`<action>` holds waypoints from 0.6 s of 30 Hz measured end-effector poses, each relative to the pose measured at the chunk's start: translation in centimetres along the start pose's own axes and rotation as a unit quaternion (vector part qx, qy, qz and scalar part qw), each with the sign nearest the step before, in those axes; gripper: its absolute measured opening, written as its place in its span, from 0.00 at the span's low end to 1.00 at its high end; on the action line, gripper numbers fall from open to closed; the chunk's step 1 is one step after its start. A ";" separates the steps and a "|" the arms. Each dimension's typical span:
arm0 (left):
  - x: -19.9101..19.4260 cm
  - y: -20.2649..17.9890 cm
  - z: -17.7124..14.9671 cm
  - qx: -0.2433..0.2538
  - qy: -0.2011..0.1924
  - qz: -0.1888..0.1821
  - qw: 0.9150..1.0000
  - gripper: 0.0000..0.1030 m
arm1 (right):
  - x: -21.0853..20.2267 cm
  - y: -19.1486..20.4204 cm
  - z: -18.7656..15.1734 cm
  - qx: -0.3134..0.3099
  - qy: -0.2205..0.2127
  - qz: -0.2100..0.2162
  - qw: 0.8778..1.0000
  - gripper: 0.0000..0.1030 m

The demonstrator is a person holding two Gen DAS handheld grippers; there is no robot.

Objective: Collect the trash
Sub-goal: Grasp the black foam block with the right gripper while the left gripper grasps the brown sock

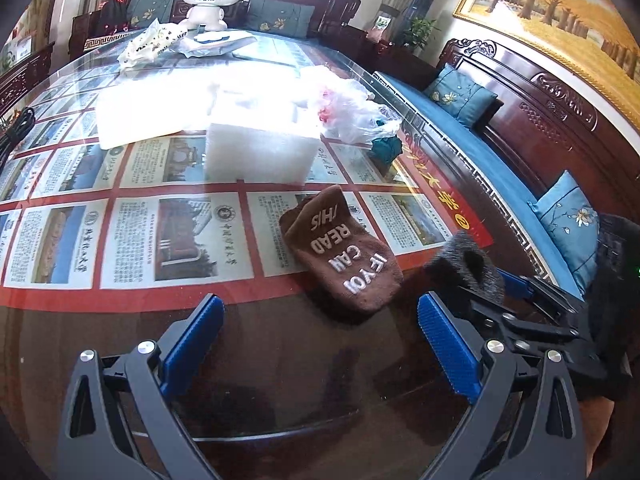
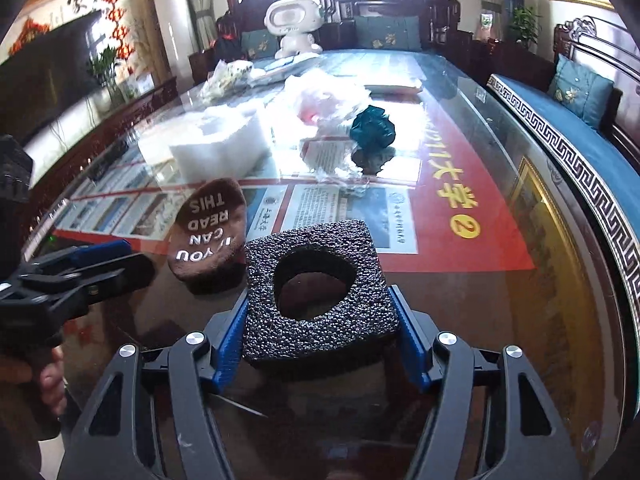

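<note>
Right tongs (image 2: 320, 340) pinch black foam block (image 2: 320, 296) — hole upward; left tongs (image 1: 320, 344) spread.

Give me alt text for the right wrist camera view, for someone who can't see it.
The right gripper grips a square black foam piece with a round hole, just over a glass-topped table. A brown sock lies beyond on the left, beside the open left gripper.

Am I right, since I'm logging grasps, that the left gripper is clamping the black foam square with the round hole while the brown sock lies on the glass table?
Wrong gripper: the right wrist view shows the right gripper clamping the black foam square. The left gripper is open. The brown sock lies on the glass table.
</note>
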State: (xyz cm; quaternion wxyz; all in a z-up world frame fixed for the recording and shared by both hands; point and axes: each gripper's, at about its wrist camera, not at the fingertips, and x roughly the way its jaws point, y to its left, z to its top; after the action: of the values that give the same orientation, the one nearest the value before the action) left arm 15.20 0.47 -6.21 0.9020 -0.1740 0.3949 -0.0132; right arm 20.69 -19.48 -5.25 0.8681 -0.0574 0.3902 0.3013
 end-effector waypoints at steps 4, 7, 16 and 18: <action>1.0 -0.8 0.7 0.004 0.000 0.005 1.000 0.94 | -1.1 -1.0 -0.1 0.019 -0.012 0.014 1.000 0.61; 1.9 -1.3 1.5 0.008 0.001 0.008 1.000 0.94 | -1.5 -1.6 -0.2 0.027 -0.017 0.022 0.999 0.62; 4.2 -2.7 3.4 0.049 0.017 0.030 0.998 0.69 | -1.9 -2.0 -0.2 0.039 -0.027 0.038 0.998 0.62; 4.2 -2.9 3.6 0.056 0.020 0.033 0.998 0.45 | -2.0 -2.1 -0.2 0.041 -0.028 0.041 0.998 0.62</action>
State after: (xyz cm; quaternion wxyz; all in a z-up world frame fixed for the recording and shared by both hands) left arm 21.00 -1.88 -5.98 0.9023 -0.1101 0.4167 -0.0085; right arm 20.73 -22.25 -4.31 0.8673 0.0026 0.3798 0.3218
